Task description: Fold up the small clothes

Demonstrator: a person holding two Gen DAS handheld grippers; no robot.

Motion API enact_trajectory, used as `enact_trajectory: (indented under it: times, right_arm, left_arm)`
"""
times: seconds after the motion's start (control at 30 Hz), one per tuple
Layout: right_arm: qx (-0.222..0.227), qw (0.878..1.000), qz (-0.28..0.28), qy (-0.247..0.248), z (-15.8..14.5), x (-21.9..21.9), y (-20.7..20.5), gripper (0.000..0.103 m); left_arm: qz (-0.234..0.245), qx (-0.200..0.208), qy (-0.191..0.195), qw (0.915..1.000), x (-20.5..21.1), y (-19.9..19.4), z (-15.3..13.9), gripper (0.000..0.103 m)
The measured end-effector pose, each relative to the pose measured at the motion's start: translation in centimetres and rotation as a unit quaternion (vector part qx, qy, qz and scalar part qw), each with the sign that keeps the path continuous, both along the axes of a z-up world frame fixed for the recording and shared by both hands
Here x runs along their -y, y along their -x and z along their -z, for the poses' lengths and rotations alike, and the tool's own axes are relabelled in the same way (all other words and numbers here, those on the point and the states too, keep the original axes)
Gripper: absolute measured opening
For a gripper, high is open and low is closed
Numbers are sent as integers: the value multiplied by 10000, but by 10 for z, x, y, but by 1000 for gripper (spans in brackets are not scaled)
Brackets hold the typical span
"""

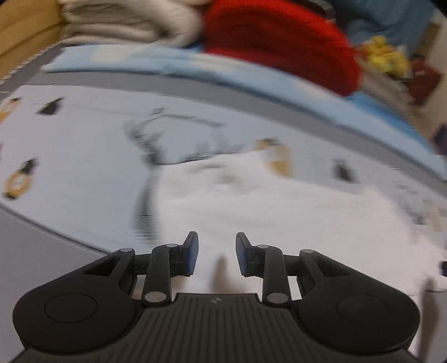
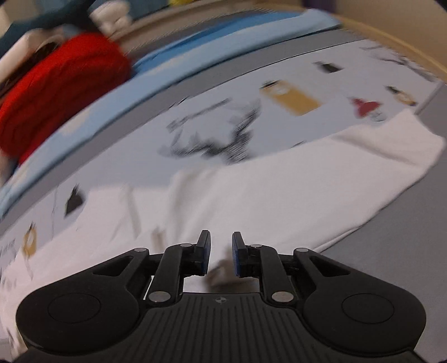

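White garment [image 2: 279,181] is lying spread on the printed sheet [image 1: 83,145], partly flattened, its right end reaching the grey surface [image 2: 405,223] at right. Red clothing [image 1: 279,42] and a beige folded pile [image 1: 125,22] are sitting far behind it, well apart. Left claw [image 1: 217,252] is hovering over the near edge, jaws apart, gripping nothing. Right claw [image 2: 220,252] is doing the same, jaws slightly apart, empty. Both views are blurring. Risk: pinching only one layer, or grabbing the sheet too, likely dragging the fold crooked.
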State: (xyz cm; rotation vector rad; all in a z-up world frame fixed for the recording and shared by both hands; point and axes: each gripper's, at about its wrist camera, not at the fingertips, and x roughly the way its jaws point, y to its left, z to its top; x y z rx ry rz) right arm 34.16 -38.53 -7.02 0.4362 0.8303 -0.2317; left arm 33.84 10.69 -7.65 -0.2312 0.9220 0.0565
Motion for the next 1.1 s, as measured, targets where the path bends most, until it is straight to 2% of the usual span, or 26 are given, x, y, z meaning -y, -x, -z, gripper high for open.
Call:
enact_trajectory:
  times: [0.07, 0.13, 0.17, 0.23, 0.33, 0.4, 0.43, 0.53, 0.6, 0.8, 0.87, 1.0, 1.07, 1.1]
  right_arm:
    - [72, 9993, 334, -168, -1, 28, 5, 17]
    - [132, 9975, 654, -252, -2, 55, 13, 17]
    - [165, 9965, 772, -273, -1, 68, 16, 17]
    - [232, 9939, 1031, -324, -2, 92, 27, 17]
    - [322, 9880, 1424, -507, 3, 131, 38, 17]
    - [374, 9830, 1686, -622, 8, 155, 46, 18]
    - [390, 9804, 1811, -675, 10, 167, 50, 22]
    - [409, 9743, 2064, -800, 24, 198, 54, 30]
    - [404, 9716, 2139, -927, 34, 214, 54, 31]
    - [455, 9590, 2454, -1339, 64, 248, 48, 31]
    - [596, 9529, 2585, -1470, 70, 254, 49, 31]
    - [706, 9475, 2784, -1403, 70, 255, 43, 30]
    - [703, 9477, 2844, -1266, 70, 252, 40, 26]
    - [675, 9478, 2906, -1123, 68, 249, 39, 11]
  left_arm:
    - [338, 126, 99, 9993, 16, 4, -1, 33]
    - [615, 71, 26, 9981, 27, -3, 13, 36]
    - [676, -109, 24, 9976, 30, -6, 25, 44]
    - [738, -1102, 23, 9912, 37, -13, 60, 53]
    - [834, -923, -597, 9904, 58, -9, 46, 55]
    - [940, -592, -440, 9928, 67, -4, 29, 57]
    - [978, -481, -344, 9935, 71, -2, 22, 58]
    - [1108, -287, -196, 9932, 81, 1, 10, 58]
    - [1190, -195, -241, 9924, 88, 2, 6, 58]
    - [1277, -90, -139, 9917, 89, 5, 3, 58]
    - [1309, -73, -109, 9913, 86, 4, 4, 58]
    - [1378, -48, -66, 9904, 85, 5, 3, 58]
    - [1372, -22, -77, 9905, 84, 6, 2, 58]
    - [1354, -4, -76, 9908, 82, 6, 0, 58]
